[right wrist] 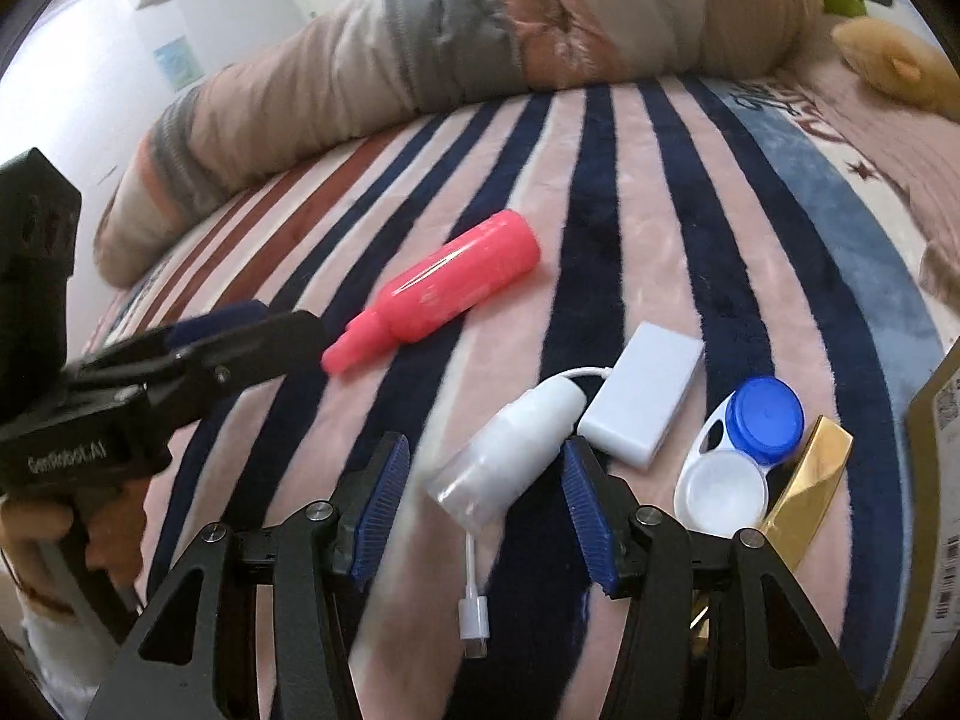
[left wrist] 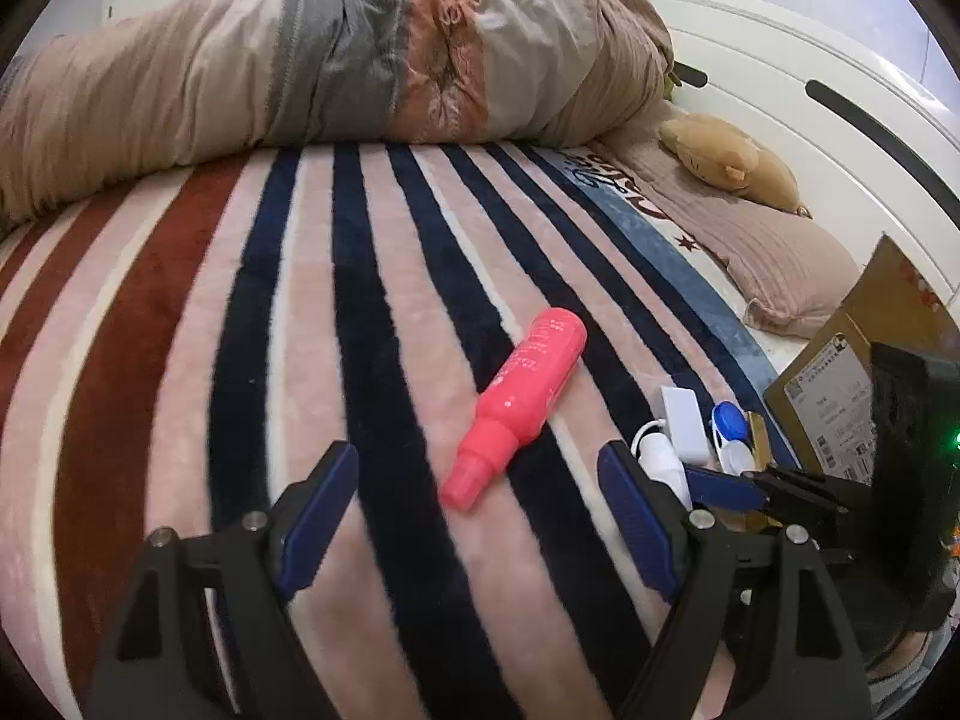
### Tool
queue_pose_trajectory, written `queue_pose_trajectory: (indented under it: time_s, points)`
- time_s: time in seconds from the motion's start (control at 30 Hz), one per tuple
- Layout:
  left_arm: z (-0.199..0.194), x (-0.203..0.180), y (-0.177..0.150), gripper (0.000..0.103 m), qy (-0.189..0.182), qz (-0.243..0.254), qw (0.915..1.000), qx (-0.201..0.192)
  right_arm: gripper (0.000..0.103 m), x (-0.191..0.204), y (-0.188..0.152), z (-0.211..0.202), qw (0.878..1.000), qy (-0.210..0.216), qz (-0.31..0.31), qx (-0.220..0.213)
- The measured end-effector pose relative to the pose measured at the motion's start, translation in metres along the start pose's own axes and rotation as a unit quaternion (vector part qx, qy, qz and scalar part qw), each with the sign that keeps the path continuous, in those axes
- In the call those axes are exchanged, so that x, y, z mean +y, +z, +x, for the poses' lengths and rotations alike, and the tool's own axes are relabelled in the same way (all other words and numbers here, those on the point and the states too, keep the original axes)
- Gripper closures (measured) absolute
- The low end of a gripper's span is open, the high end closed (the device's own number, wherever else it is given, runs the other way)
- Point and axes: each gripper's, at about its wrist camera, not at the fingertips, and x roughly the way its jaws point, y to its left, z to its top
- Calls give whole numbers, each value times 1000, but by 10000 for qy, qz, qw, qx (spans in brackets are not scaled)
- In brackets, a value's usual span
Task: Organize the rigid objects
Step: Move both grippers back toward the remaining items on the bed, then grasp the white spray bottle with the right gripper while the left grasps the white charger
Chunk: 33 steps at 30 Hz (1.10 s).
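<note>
- A bed covered by a plush striped blanket (left wrist: 372,324) in pink, navy and rust fills both views; a rolled beige quilt (left wrist: 300,66) lies along the far side, and a tan plush toy (left wrist: 729,159) rests on a pillow by the white headboard.
- Readable writing: the left gripper's black body, seen in the right wrist view, carries "GenRobot.AI". A cardboard box (left wrist: 840,384) at the right edge bears a shipping label whose print is too small to read. The pink spray bottle (left wrist: 519,405) has pale lettering that is too blurred to read.
- Left gripper (left wrist: 480,516): fingers spread wide, holding nothing, with the pink bottle's cap end lying between and just ahead of the tips.
- Right gripper (right wrist: 486,507): fingers spread, straddling a small white bottle (right wrist: 510,450) with a clear cap; whether the pads touch it cannot be told.
- Just right of the white bottle lie a white adapter (right wrist: 642,393) with its cable, a contact lens case (right wrist: 741,450) with one blue lid, and a gold object (right wrist: 807,492).
- A hand (right wrist: 36,531) grips the left gripper's handle at the right wrist view's left edge, its fingers pointing across the blanket toward the pink bottle.
</note>
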Motion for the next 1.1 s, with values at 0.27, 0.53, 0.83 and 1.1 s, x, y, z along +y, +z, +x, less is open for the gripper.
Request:
queue_pose_trajectory:
  time_s: [0.27, 0.53, 0.83, 1.1]
  points:
    - [13, -9, 4, 24, 73, 65, 9999, 93, 65, -8, -11, -21, 9997, 212, -111, 28]
    - [14, -16, 4, 24, 100, 74, 9999, 95, 65, -7, -30, -48, 9978, 138, -643, 13]
    - [42, -72, 1, 58, -794, 603, 9932, 594, 65, -14, -52, -60, 9961, 68, -867, 169]
    - [75, -103, 4, 47, -1011, 734, 9898, 677, 65, -17, -63, -65, 9969, 100, -755, 215]
